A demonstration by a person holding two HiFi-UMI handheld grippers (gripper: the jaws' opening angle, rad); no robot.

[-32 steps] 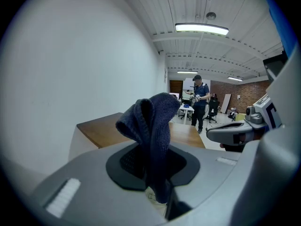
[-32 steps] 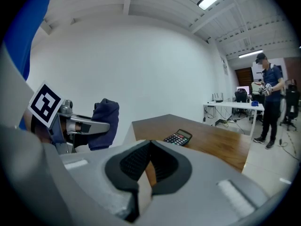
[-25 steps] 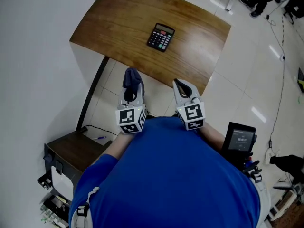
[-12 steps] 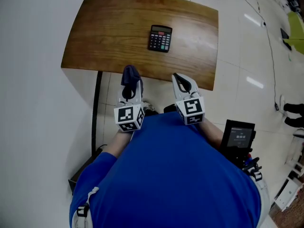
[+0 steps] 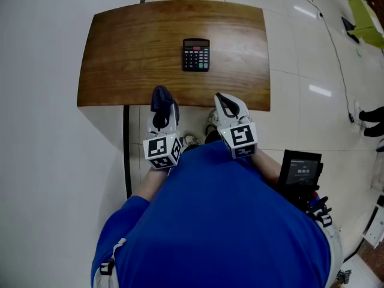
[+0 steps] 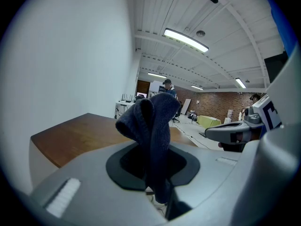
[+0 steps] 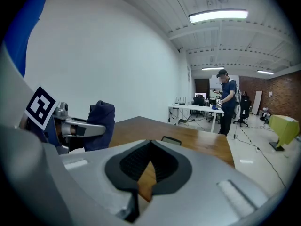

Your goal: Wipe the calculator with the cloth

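**Table (image 5: 132, 47) and calculator (image 5: 196, 54) squared up in the head view; cloth held, not yet on the desk**

Since a second earlier, the brown wooden table with rounded corners had turned from slanted to square-on in the head view, and the small black calculator with coloured keys lay straight on it, near the middle. Both grippers had stayed low, short of the table's near edge.

Nearest the camera, the person's blue shirt (image 5: 216, 221) filled the lower half of the head view and hid the arms. A dark device with a small screen (image 5: 302, 173) showed at the person's right side.

The left gripper (image 5: 163, 110) pinched a dark blue knitted cloth (image 5: 159, 95), which stood bunched above its jaws. In the left gripper view that cloth (image 6: 153, 121) blocked the middle, so only a bare left part of the tabletop showed. The right gripper (image 5: 223, 104) had its jaws pressed together at the tips, with nothing between them.

Only the right gripper view gave the calculator (image 7: 170, 140) from the side, as a thin dark edge with keys too small to make out. It lay well beyond both grippers. Farther off there, a standing person (image 7: 229, 102) was beside a white desk.
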